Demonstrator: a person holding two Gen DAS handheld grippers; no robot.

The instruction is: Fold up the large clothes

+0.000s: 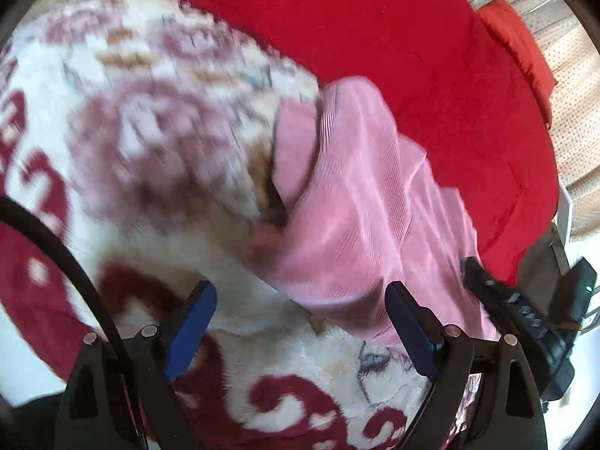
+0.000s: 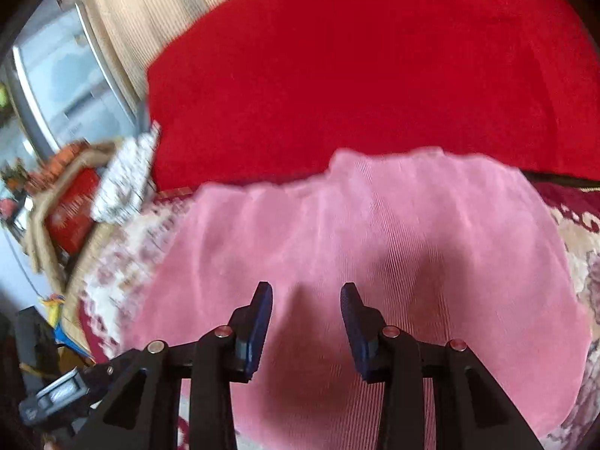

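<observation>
The pink ribbed garment [image 2: 337, 232] lies partly spread on a cream-and-maroon patterned blanket [image 1: 157, 142], its far edge against a red cushion [image 2: 356, 67]; in the left wrist view it is bunched into a ridge with a loose corner [image 1: 300, 150] turned over the blanket. The left gripper [image 1: 300, 311] has its fingers spread wide with nothing between them, poised just above the garment's near hem. The right gripper [image 2: 305, 311] stands partly open over the middle of the cloth, its pads not pressing on anything, so neither holds fabric yet. The step in hand looks like taking hold for a fold. To do it well, each gripper should probably pinch a single layer at a hem or corner, not the middle, avoid catching the fluffy blanket beneath, and the two should lift together so the fabric stays taut and the crease falls straight.
</observation>
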